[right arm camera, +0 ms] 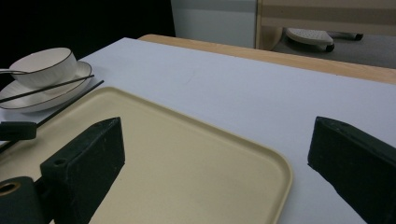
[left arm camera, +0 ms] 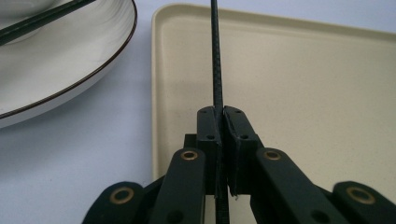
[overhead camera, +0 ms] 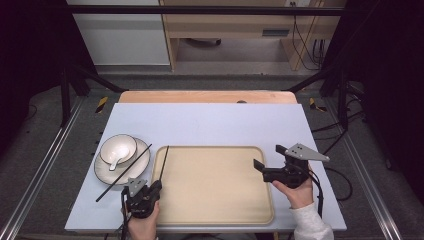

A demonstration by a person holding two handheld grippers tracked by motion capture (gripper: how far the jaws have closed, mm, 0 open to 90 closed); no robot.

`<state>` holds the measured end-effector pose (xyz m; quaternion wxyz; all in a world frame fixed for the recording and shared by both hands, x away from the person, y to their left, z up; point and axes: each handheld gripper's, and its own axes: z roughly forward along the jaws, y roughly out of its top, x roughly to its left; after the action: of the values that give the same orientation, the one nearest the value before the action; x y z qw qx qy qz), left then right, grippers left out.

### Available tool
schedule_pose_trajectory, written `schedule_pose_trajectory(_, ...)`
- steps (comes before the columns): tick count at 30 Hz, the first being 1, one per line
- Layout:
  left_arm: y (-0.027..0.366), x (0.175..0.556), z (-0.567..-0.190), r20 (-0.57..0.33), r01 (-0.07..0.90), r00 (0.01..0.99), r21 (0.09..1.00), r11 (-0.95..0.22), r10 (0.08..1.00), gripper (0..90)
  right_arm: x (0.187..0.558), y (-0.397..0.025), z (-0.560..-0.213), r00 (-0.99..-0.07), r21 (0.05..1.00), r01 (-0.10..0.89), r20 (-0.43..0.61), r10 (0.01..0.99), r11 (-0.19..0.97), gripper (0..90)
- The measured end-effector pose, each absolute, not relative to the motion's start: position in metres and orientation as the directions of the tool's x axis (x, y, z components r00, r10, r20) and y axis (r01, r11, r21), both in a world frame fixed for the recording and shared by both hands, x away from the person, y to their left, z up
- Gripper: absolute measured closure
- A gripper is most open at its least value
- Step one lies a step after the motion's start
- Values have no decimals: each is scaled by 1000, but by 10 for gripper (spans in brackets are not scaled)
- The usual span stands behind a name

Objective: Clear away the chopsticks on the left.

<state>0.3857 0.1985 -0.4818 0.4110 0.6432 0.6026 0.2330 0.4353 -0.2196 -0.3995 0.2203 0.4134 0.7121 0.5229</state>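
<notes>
**One chopstick clamped at the tray's left rim, right fingers spread wide**

Left of the left gripper (overhead camera: pixel 150 192) lies a round white plate (overhead camera: pixel 102 172) with a thin dark rim. It carries a ribbed white bowl (overhead camera: pixel 119 147) with a white spoon (overhead camera: pixel 116 161) in it. A second black chopstick (overhead camera: pixel 123 173) lies slantwise across the plate, its near end out over the pale blue table (overhead camera: pixel 210 122).

The left gripper's fingers (left arm camera: pixel 208 126) are pressed together on the held chopstick (left arm camera: pixel 216 56), a thin black rod with a fine woven-looking texture. Its long axis runs straight ahead from the fingers, away from the person, along and just inside the left rim of the tray (overhead camera: pixel 260 150). Between that rim and the plate there is a narrow strip of bare table.

The tray is beige, matte, rectangular with rounded corners and a low raised lip; its flat floor is open room between the two grippers.

The right gripper (overhead camera: pixel 267 161) hangs over the tray's right edge, its blocky black fingers (right arm camera: pixel 88 158) set wide apart with nothing between them, pointing left across the tray. Beyond them, bare table runs to the wooden far edge.
</notes>
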Motion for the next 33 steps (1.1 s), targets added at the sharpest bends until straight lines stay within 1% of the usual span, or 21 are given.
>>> schedule_pose_trajectory(8, 198, 390, -483, -192, 623, 154, 780, 55, 969, 853, 436, -217, -400, -563, 925, 359, 110, 819, 122, 40)
schedule_pose_trajectory(16, 197, 392, -483, -174, 642, 155, 766, 34, 972, 851, 436, -214, -400, -565, 925, 358, 105, 819, 129, 40)
schedule_pose_trajectory(23, 197, 393, -482, -171, 647, 167, 762, 23, 971, 826, 436, -216, -399, -561, 926, 358, 107, 821, 124, 40)
schedule_pose_trajectory(28, 200, 391, -477, -172, 629, 191, 777, 14, 966, 770, 435, -216, -398, -559, 927, 355, 107, 822, 121, 40)
schedule_pose_trajectory(29, 203, 391, -470, -181, 608, 209, 794, 17, 961, 762, 435, -217, -398, -560, 927, 355, 106, 822, 122, 40)
schedule_pose_trajectory(32, 206, 390, -461, -181, 592, 232, 806, 9, 956, 725, 435, -217, -398, -560, 927, 355, 107, 822, 121, 40)
schedule_pose_trajectory(33, 210, 390, -450, -170, 568, 263, 823, -10, 950, 706, 435, -217, -398, -558, 927, 354, 107, 823, 119, 39)
